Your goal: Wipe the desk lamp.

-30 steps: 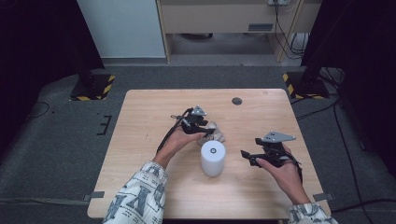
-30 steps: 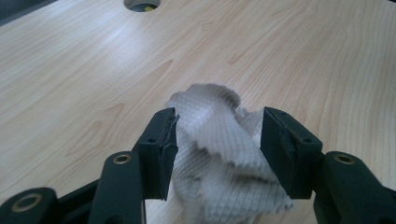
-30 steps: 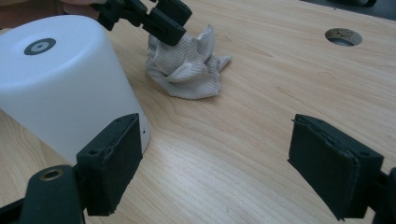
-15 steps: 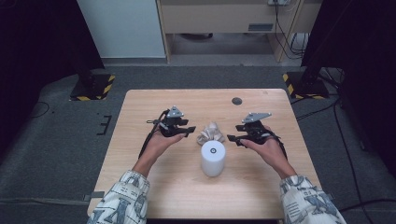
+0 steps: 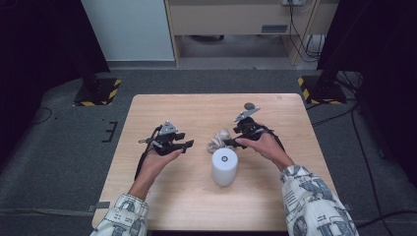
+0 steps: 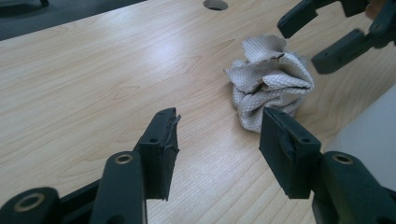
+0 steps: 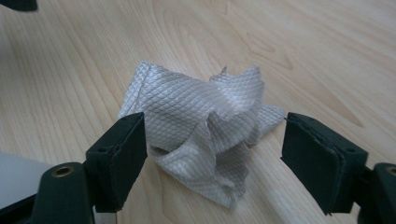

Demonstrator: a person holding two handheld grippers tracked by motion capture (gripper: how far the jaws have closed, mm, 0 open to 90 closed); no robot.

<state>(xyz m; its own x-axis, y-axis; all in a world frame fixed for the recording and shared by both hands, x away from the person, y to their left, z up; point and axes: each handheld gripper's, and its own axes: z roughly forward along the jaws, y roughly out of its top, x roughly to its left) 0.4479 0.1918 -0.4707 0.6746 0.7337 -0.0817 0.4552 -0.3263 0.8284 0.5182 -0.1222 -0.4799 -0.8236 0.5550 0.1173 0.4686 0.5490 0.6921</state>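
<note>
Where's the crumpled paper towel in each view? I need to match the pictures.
High view: paper towel at table centre, just beyond the white roll.
Left gripper view: upper right, past the jaws.
Right gripper view: centre, between the open jaws.
Shared landmark: the white roll, at the right edge and the lower left corner.

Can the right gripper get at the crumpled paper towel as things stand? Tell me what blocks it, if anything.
Probably yes. The right gripper is open, its jaws just opened wider and stand on either side of the crumpled paper towel with nothing between. The white roll stands beside, out of the way.
</note>
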